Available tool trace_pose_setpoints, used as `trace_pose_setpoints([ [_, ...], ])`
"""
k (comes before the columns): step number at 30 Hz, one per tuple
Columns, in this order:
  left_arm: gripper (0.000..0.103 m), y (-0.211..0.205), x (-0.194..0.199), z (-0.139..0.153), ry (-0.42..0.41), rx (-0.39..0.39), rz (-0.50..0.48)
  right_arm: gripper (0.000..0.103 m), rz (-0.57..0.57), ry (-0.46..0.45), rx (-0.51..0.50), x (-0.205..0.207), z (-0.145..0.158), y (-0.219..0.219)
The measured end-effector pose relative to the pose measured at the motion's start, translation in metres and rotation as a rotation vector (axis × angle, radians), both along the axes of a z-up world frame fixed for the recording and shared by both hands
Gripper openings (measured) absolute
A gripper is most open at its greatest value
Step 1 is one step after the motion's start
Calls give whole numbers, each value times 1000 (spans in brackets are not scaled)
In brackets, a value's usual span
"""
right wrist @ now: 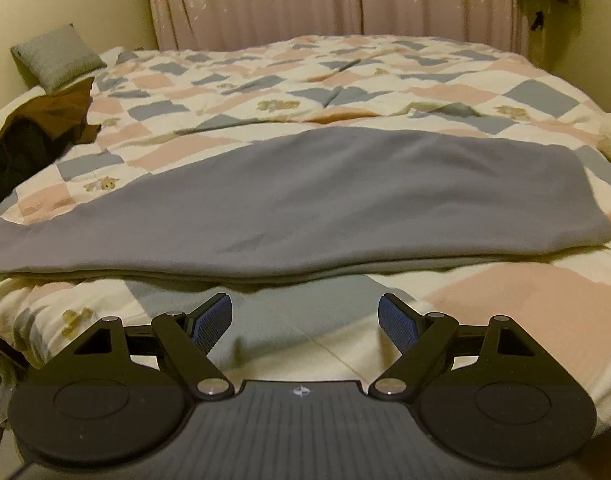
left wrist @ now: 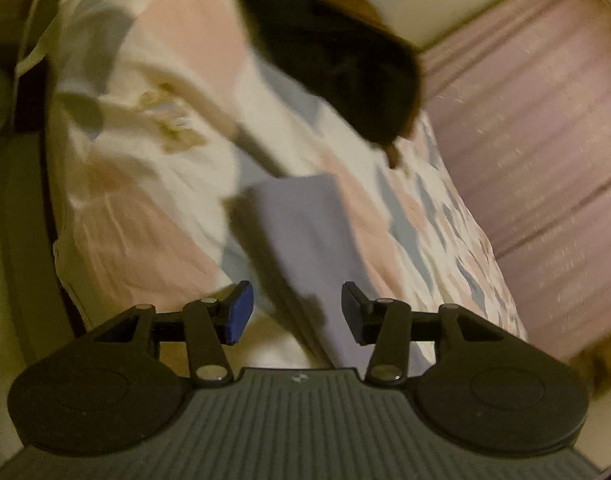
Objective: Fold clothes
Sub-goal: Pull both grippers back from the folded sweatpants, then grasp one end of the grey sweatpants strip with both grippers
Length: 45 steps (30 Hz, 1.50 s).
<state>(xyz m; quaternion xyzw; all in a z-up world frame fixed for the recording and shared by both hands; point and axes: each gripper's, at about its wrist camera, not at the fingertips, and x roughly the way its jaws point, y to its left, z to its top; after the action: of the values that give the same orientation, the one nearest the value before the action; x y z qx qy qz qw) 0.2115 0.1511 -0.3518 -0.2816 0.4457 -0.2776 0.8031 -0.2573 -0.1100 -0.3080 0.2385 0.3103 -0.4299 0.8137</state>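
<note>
Flanking grey garment [right wrist: 305, 188]: brown clothes [right wrist: 53, 116], cushion [right wrist: 57, 56]

Grey garment [right wrist: 305, 188], pink-blue-cream checked quilt [right wrist: 385, 68]

Dim, warm yellowish indoor light. The left wrist view is smeared by motion blur beyond the fingers [left wrist: 237, 312]; the right view is sharper. Fisheye bending curves both edges.
</note>
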Motion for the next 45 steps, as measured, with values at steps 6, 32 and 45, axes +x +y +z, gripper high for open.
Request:
trace_pose_setpoints([
  [6,41,8,16,-18,14,-83,55,83,-29,11,23,7,-9,-20],
  [32,5,-195,-216,104,-821,91,-526,66,-310,-229,-8,-113,0,-89],
  [45,11,-284,-396,-1,-1056,355,-994,51,-214,-649,370,-171,-14,-147],
])
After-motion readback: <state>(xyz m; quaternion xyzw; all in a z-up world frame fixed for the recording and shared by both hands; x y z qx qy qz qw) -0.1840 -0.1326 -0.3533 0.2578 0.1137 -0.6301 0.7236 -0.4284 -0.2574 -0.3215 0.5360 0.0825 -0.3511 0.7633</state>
